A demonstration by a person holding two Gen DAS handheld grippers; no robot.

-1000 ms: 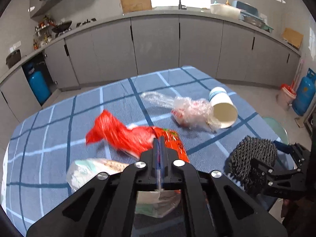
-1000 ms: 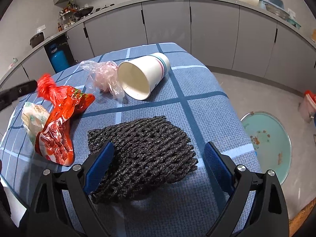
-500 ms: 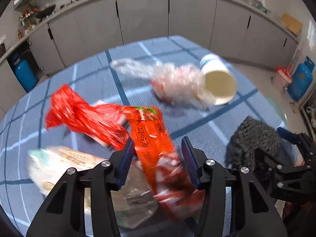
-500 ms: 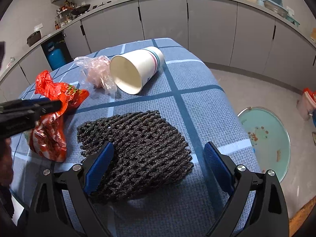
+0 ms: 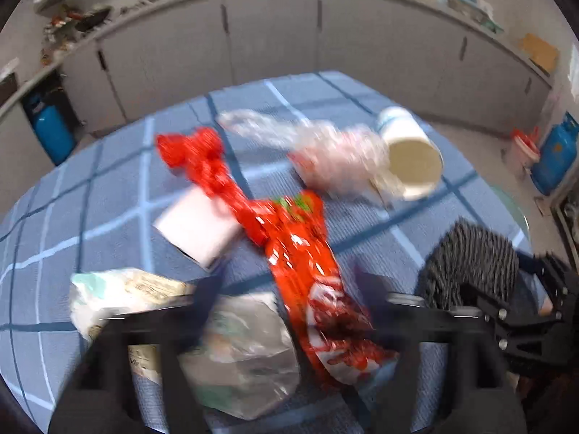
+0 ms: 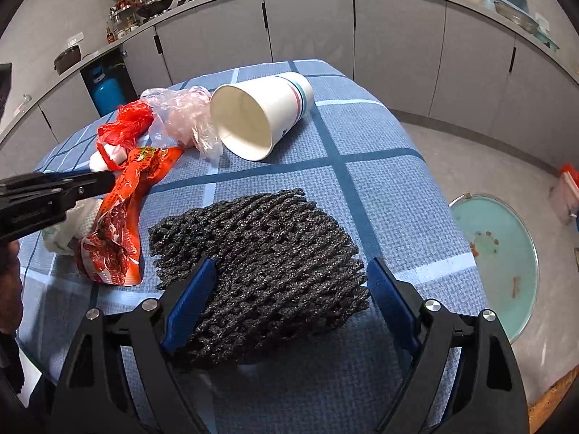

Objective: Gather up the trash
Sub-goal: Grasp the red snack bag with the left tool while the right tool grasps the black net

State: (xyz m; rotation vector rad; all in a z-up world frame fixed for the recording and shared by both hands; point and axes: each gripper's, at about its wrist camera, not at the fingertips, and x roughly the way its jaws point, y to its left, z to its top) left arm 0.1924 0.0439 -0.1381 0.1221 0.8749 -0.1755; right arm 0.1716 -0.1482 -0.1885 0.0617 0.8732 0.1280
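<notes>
My left gripper (image 5: 289,289) is open, motion-blurred, with its jaws either side of a red snack wrapper (image 5: 289,246) lying on the blue checked tablecloth (image 5: 108,188). A pale crumpled wrapper (image 5: 126,289) and clear plastic (image 5: 249,354) lie beside it. My right gripper (image 6: 289,289) is open, its blue pads either side of a black foam net (image 6: 260,249). A white paper cup (image 6: 260,115) lies tipped over behind, next to a clear plastic bag (image 6: 181,115). The red wrapper (image 6: 123,209) and the left gripper (image 6: 54,191) also show in the right wrist view.
A white napkin (image 5: 199,224) lies under the red wrapper. The table edge drops off at the right; a teal basin (image 6: 495,256) sits on the floor there. Grey kitchen cabinets (image 6: 398,36) ring the room, with blue gas cylinders (image 5: 553,159) on the floor.
My left gripper has opened, let go of the red wrapper and pulled back; the wrapper now lies on the table. My right gripper has moved forward around the black net.
</notes>
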